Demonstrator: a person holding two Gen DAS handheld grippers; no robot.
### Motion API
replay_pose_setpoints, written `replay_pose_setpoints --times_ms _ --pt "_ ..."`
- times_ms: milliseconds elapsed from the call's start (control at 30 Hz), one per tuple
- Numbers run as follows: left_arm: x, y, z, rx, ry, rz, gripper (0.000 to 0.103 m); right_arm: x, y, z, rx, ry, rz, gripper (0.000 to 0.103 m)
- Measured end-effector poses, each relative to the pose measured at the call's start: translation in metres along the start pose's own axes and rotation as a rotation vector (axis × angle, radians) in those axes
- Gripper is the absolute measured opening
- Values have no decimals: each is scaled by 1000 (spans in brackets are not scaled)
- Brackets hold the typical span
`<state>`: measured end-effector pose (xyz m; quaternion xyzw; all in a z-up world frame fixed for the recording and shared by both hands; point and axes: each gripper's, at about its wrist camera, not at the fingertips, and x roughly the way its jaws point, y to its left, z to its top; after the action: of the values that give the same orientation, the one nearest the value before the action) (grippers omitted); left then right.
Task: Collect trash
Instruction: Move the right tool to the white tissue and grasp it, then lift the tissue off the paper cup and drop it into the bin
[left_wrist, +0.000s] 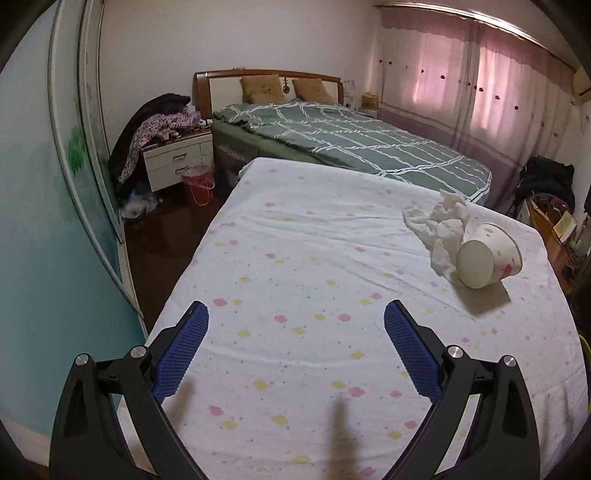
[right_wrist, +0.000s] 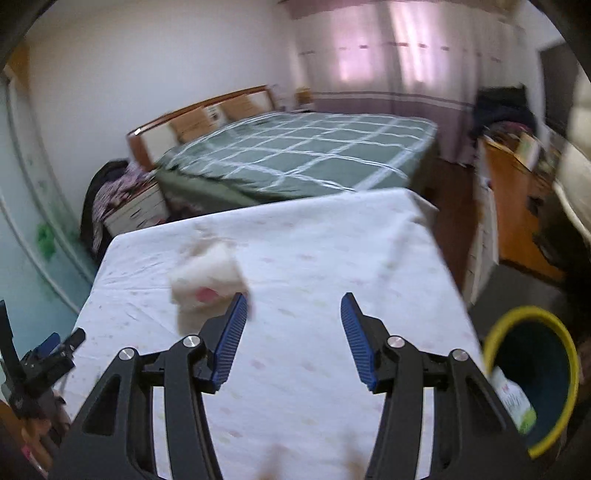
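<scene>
With both claws spread and empty, bring the right gripper (right_wrist: 293, 314) over the cup (left_wrist: 489, 256) and tissue (left_wrist: 437, 225), pinch them together, then carry them to the bin (right_wrist: 532, 373)

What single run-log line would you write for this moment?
left gripper: open, empty | right gripper: open, empty | paper cup: tipped beside crumpled tissue on table | yellow-rimmed bin: holds wrapper

Crumpled paper tissue (left_wrist: 436, 229), smooth matt paper cup (left_wrist: 487, 256), wrinkled cloth sheet (left_wrist: 295, 258), possibly plastic bin (right_wrist: 532, 376)
</scene>
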<state>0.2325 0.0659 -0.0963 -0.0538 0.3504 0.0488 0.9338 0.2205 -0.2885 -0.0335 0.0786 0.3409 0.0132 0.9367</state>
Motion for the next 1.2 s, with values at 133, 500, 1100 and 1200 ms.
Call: replay_pose_setpoints --times_ms 133,500,1100,1200 --pt "1 -6 1 9 -11 42 95 33 43 27 -77 29 74 51" --pt "10 12 1 -51 20 166 95 115 93 55 -181 143 99 42" --pt "17 16 0 -77 64 170 95 209 140 65 -274 270 34 40" --pt "18 17 0 -80 68 164 95 220 141 63 -272 303 27 21"
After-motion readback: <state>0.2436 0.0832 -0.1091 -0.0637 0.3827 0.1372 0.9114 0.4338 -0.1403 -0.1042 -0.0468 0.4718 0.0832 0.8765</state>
